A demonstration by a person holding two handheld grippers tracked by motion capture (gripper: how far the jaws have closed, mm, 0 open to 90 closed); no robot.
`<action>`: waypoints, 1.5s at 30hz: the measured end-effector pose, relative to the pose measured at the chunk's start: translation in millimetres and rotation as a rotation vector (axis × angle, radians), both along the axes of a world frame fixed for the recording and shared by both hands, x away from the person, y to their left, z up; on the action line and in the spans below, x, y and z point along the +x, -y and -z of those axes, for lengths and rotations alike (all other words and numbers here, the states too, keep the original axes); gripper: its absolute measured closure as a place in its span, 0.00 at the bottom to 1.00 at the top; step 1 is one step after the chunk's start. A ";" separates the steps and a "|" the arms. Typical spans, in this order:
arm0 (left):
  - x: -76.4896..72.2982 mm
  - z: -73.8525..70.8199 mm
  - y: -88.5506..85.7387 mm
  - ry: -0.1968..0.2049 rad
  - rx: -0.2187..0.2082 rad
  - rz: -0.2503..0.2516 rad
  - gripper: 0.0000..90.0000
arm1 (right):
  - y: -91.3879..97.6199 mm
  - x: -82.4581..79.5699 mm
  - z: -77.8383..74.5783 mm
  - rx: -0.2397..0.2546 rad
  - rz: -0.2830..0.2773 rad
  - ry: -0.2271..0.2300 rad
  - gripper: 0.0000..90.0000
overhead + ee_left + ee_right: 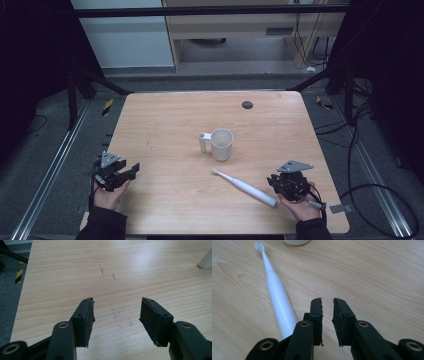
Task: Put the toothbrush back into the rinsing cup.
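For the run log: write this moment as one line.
left gripper: open, empty | right gripper: nearly shut, empty, beside toothbrush handle | toothbrush: flat on table | cup: upright, centre, untouched

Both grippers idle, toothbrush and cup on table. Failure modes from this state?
1. The toothbrush lies flat, its round handle beside the right gripper, whose jaws stand nearly closed with nothing between them; they likely need opening wider, or they may nudge the handle and roll it.
2. The cup stands upright just beyond the brush head; a pushed brush could bump or tip it.
3. The left gripper is open near the table's left edge, a long reach from the cup.
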State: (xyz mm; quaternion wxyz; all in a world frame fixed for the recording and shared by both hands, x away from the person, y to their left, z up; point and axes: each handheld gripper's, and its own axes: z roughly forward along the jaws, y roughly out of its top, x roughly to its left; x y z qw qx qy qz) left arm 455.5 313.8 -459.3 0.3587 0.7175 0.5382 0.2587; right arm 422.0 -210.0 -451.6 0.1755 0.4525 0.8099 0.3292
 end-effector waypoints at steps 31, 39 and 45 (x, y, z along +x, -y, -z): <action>0.9 2.2 0.3 -0.012 0.017 0.011 0.48 | -59.2 25.2 -16.0 -0.082 -0.198 -0.066 0.67; 1.3 2.3 0.0 -0.015 0.017 0.012 0.48 | -68.6 28.7 -8.3 -0.119 -0.223 -0.114 0.67; 1.4 2.9 0.7 -0.017 0.017 0.012 0.48 | -73.6 31.9 -4.6 -0.143 -0.240 -0.137 0.66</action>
